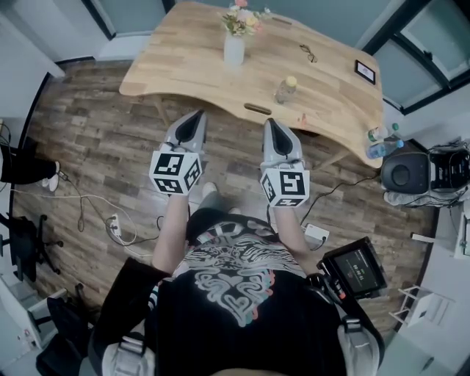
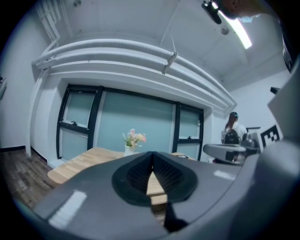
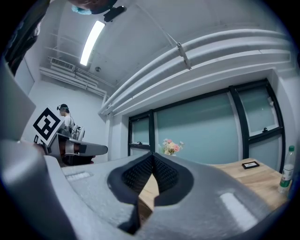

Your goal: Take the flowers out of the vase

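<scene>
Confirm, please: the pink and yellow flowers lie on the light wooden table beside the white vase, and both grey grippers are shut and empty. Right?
No. The head view shows the pink and yellow flowers standing in the white vase, not lying beside it. The rest holds: vase on the light wooden table, left gripper and right gripper shut and empty.

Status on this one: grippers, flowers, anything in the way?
Left gripper and right gripper shut, empty, short of the table. Flowers in white vase, far side. Bottle stands right of the path.
</scene>
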`<action>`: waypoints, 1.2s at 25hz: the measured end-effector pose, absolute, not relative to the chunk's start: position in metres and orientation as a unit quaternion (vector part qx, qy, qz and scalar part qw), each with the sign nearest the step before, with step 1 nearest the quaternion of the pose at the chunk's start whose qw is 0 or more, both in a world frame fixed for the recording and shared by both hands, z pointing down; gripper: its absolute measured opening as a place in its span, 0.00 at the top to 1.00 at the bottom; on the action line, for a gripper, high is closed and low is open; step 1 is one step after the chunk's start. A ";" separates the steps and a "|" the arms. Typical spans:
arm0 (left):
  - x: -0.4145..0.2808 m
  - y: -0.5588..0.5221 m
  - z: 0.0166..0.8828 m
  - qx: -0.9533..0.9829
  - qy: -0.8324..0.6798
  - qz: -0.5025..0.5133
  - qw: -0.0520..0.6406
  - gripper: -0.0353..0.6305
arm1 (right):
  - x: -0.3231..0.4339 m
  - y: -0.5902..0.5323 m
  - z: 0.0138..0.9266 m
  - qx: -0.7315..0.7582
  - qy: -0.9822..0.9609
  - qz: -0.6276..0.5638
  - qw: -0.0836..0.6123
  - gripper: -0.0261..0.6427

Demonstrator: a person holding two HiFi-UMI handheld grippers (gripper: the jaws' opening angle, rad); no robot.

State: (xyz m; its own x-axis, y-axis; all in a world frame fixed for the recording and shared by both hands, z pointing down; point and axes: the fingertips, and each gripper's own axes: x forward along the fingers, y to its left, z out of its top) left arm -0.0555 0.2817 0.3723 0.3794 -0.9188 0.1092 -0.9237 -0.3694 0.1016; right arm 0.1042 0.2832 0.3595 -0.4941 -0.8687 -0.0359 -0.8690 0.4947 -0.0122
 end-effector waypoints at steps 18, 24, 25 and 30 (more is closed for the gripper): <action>-0.057 0.148 0.395 0.844 -0.532 0.031 0.061 0.96 | 0.095 0.160 0.390 -0.516 0.856 -0.005 -0.013 0.96; -0.072 0.055 0.403 0.855 -0.513 0.042 0.063 0.96 | 0.070 0.075 0.401 -0.519 0.854 -0.017 -0.028 0.96; -0.075 0.045 0.402 0.857 -0.511 0.044 0.060 0.96 | 0.065 0.066 0.399 -0.519 0.854 -0.018 -0.029 0.96; -0.096 -0.010 0.404 0.862 -0.503 0.042 0.054 0.96 | 0.041 0.013 0.402 -0.516 0.855 -0.019 -0.034 0.96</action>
State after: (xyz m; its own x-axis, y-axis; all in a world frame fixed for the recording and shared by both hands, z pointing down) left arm -0.0965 -0.0096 0.4037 0.4913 -0.8618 0.1262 -0.8708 -0.4888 0.0518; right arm 0.0413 0.0132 0.4022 -0.4642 -0.8823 0.0771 -0.8849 0.4658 0.0018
